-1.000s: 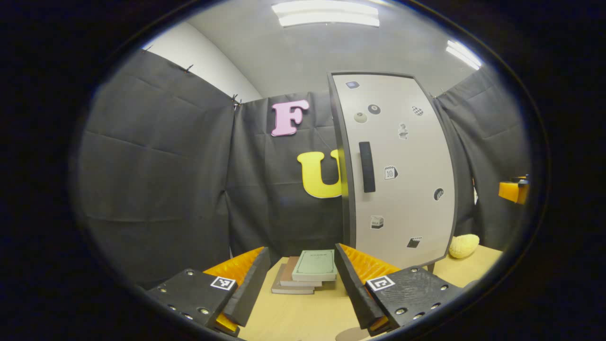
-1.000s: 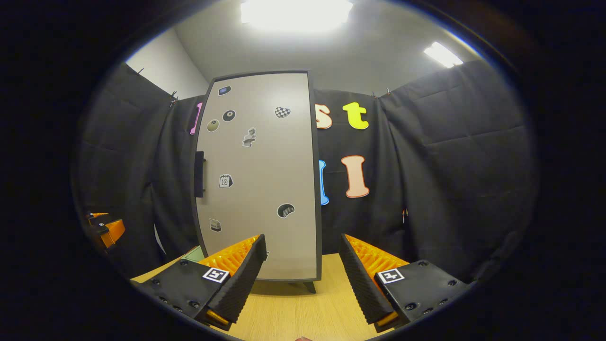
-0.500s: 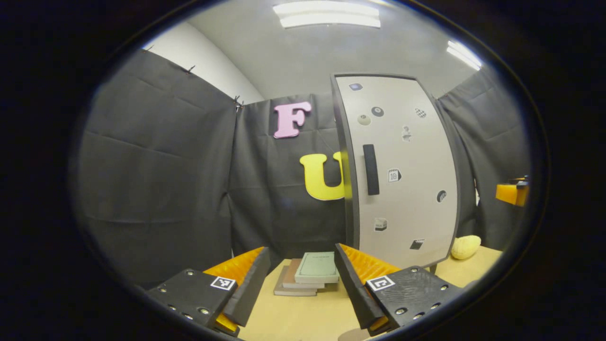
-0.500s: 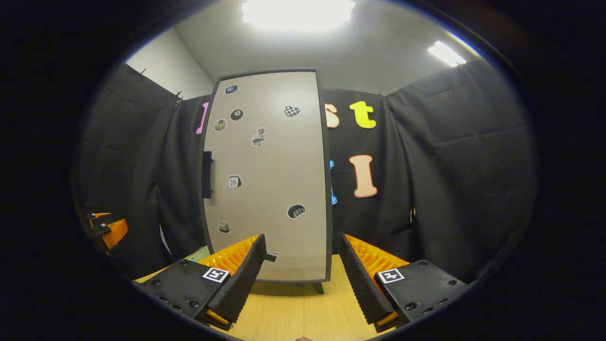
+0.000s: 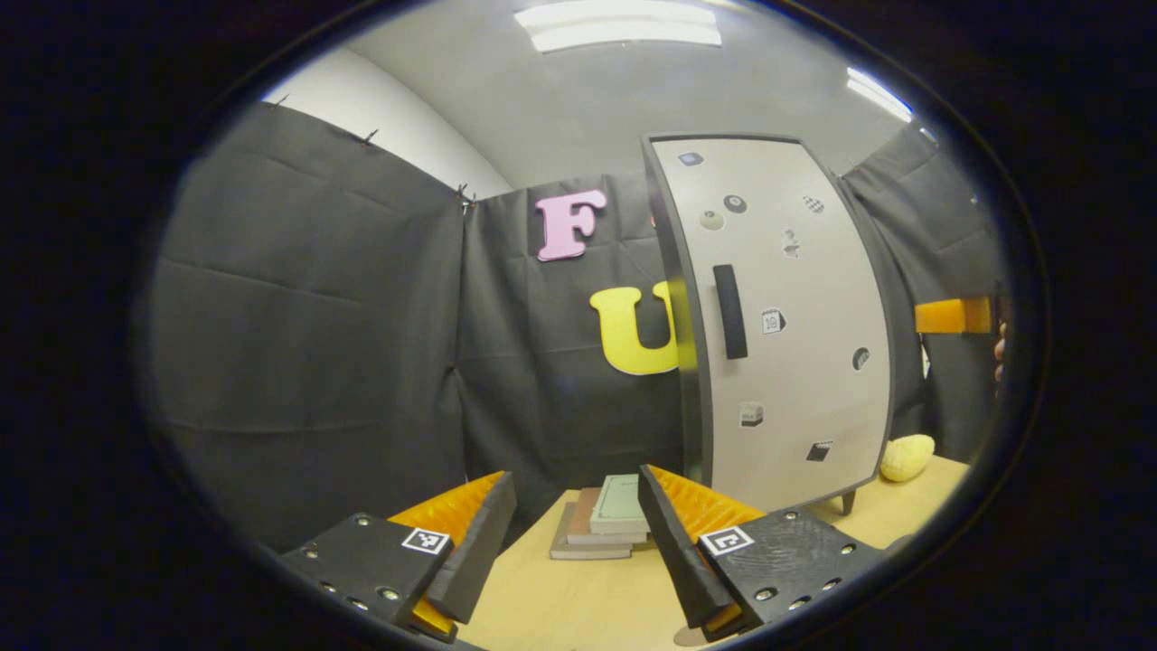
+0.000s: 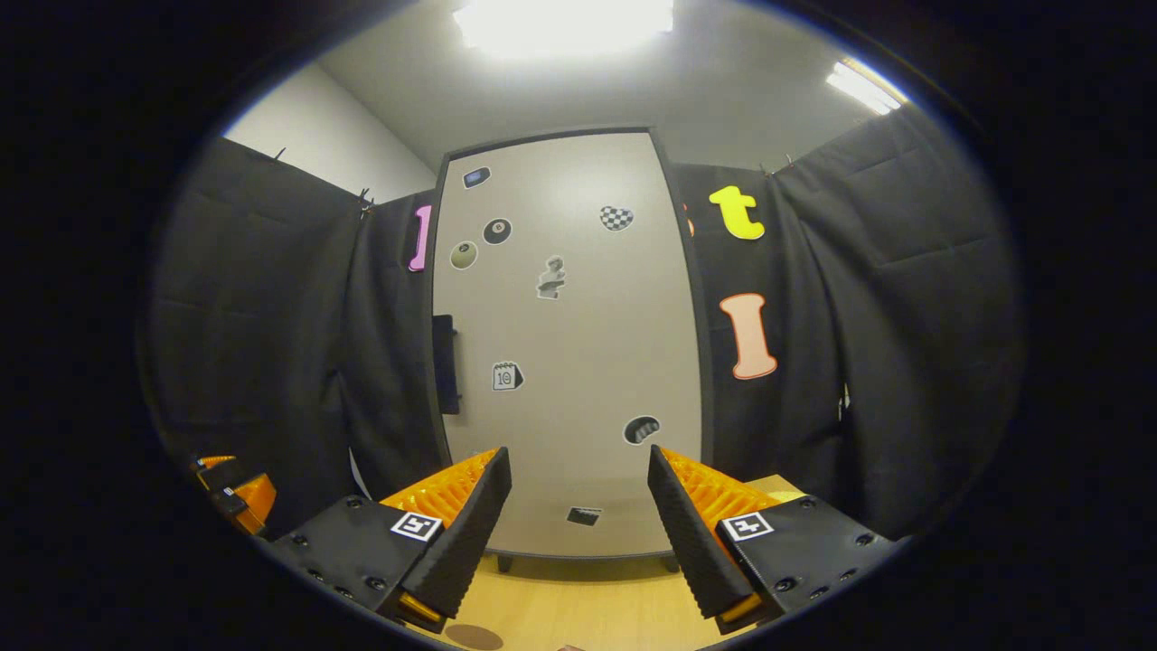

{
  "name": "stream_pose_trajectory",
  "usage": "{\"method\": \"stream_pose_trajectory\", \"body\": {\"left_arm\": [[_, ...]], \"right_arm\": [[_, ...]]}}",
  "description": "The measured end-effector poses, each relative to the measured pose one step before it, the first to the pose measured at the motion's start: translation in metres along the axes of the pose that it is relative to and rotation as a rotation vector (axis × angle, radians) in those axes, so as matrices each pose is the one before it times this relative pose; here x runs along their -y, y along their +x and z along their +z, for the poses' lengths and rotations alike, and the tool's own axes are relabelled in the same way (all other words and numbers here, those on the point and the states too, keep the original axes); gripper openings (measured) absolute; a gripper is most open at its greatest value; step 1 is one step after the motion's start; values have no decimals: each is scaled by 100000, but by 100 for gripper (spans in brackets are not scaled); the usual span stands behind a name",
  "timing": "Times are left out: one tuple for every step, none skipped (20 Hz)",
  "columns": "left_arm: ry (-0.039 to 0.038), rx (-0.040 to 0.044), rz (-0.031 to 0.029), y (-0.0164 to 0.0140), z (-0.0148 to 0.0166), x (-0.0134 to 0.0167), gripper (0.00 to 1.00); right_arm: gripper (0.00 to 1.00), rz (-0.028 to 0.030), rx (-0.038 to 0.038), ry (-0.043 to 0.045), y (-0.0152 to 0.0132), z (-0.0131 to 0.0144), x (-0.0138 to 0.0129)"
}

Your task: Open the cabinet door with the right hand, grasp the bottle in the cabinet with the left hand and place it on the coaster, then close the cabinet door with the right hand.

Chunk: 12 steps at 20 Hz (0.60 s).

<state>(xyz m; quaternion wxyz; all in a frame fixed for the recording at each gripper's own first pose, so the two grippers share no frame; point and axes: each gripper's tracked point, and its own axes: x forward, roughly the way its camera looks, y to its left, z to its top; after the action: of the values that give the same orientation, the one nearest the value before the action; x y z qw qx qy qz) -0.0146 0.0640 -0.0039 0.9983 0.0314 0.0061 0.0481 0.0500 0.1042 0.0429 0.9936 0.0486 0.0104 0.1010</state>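
Observation:
The pale grey cabinet (image 6: 569,344) stands upright on the wooden table, its door flat against the body and dotted with small stickers. A dark vertical handle (image 6: 444,362) sits at the door's left edge; it is also the handle (image 5: 729,312) in the left gripper view. The shut door hides the inside. My right gripper (image 6: 578,457) is open, facing the door's lower half from a short way off. My left gripper (image 5: 572,484) is open and low over the table, left of the cabinet (image 5: 786,316). A brown coaster (image 6: 475,636) lies on the table below the right gripper.
A stack of books (image 5: 604,529) lies ahead of the left gripper, beside the cabinet. A yellow lumpy object (image 5: 907,457) rests on the table (image 5: 578,606) at the cabinet's right. The right gripper (image 5: 949,316) and a hand show at the far right; the left gripper (image 6: 235,493) is low left.
The right gripper has risen and come closer to the cabinet, now facing the door squarely. The left gripper's view has turned slightly left, so the cabinet sits farther right.

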Motion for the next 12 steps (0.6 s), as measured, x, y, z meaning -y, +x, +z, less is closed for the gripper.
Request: {"method": "stream_pose_trajectory", "body": {"left_arm": [[-111,-399,1228,-281,-239,-785,82],[267,-329,1517,-269,-147,-871,84],[613,-392,1635,-358,-304,-823,84],[748,-507,1632,-275,-260,-903,82],[814,-617,1756,-267,-394,-1092,84],[783,-782,1877,-127,-403,-1030,82],[686,-948,1968,-269,-510,-1077,82],[434,-925,2013,23,-309,-848,82],[46,-841,1908,-68,-445,-1090,82],[-271,-553,1636,-183,-323,-1028,84],[-393,-674,1837,-392,-444,-1091,82],[-225,-1370,1932,-69,-578,-928,82]], "right_arm": [[97,1607,443,232,761,557,-1040],[96,1782,1124,-95,1043,704,-1238],[96,1392,828,-35,1018,434,-999],[96,1593,309,6,1328,501,-1189],[96,2371,-611,-73,1316,46,-1314],[94,2166,-1571,-107,1265,-96,-1276],[94,1463,-952,-61,1051,41,-1033],[96,1085,-493,-102,1085,60,-1066],[96,921,-496,-435,1215,-55,-834],[96,129,-106,-743,1140,84,-711],[93,61,-673,-864,1109,-61,-633],[96,-353,-1439,-1129,1091,-167,-508]]}}
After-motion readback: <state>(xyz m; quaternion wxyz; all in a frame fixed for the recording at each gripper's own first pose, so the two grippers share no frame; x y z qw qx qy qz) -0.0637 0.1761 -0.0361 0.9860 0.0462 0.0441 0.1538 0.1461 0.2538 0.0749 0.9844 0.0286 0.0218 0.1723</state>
